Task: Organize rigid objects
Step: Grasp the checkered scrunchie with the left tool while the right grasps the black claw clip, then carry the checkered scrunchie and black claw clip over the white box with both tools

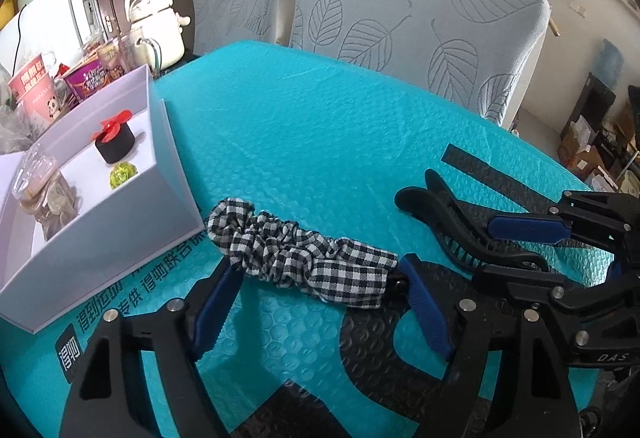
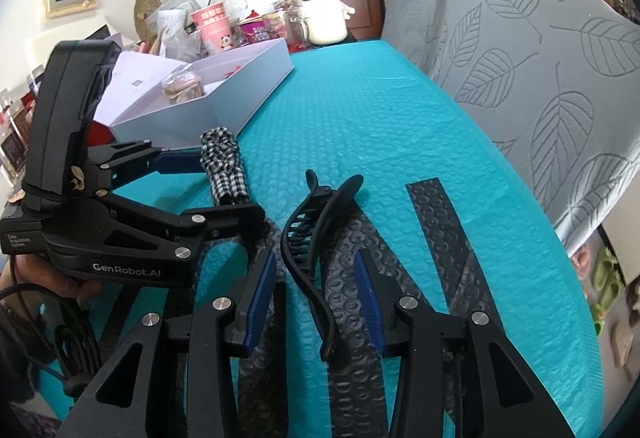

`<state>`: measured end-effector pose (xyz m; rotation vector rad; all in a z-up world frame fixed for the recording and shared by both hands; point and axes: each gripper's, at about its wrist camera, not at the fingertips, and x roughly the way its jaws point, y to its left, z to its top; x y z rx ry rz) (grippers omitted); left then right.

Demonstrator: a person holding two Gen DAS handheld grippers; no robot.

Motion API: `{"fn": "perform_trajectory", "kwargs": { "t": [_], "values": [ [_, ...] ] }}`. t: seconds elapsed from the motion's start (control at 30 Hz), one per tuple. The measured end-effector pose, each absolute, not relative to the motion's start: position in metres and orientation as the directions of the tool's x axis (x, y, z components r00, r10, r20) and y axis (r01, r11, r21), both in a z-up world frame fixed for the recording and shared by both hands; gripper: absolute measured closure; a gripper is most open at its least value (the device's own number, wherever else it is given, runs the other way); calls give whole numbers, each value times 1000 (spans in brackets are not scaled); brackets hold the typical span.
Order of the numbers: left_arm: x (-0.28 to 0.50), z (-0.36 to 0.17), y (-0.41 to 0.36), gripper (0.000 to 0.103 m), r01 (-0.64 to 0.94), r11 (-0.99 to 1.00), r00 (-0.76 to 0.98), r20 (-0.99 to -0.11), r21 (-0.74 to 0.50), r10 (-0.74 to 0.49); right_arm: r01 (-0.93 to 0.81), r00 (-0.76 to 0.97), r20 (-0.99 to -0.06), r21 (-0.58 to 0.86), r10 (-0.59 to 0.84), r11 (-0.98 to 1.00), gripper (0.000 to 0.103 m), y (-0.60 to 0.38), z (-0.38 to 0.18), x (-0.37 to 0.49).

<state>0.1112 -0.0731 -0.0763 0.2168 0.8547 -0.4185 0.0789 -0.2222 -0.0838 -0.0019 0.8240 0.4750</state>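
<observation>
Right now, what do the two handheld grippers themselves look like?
Both the left gripper and the right gripper are matte black linkage frames with silver pivot screws and ribbed blue finger pads. The left body carries white "GenRobot.AI" lettering and a black cable.

A black-and-white checked scrunchie (image 1: 296,258), a black hair clip (image 2: 316,250) and a white box (image 1: 120,214) are being shown against the turquoise surface (image 1: 320,142).
</observation>
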Motion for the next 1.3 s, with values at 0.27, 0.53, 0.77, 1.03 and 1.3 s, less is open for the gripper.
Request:
{"fn": "perform_trajectory", "kwargs": {
  "t": [0.27,0.53,0.77,1.03,1.3],
  "values": [
    [96,-66,-68,23,442,897,614,-738,29,-280,-404,589,-710,156,387,902,62,-219,-84,77],
    [79,-49,-47,23,381,924,651,-719,31,-244,-360,613,-748,19,252,933,75,-200,-81,77],
    [64,-41,-25,23,313,949,679,-708,40,-195,-386,601,-747,42,286,921,92,-187,-81,71],
    [39,-29,-1,23,248,968,713,-685,45,-150,-441,590,-731,64,343,895,92,-168,-73,56],
    [18,-23,24,23,173,985,728,-676,13,-119,-496,583,-709,78,398,865,92,-148,-60,41]
  ]
}}
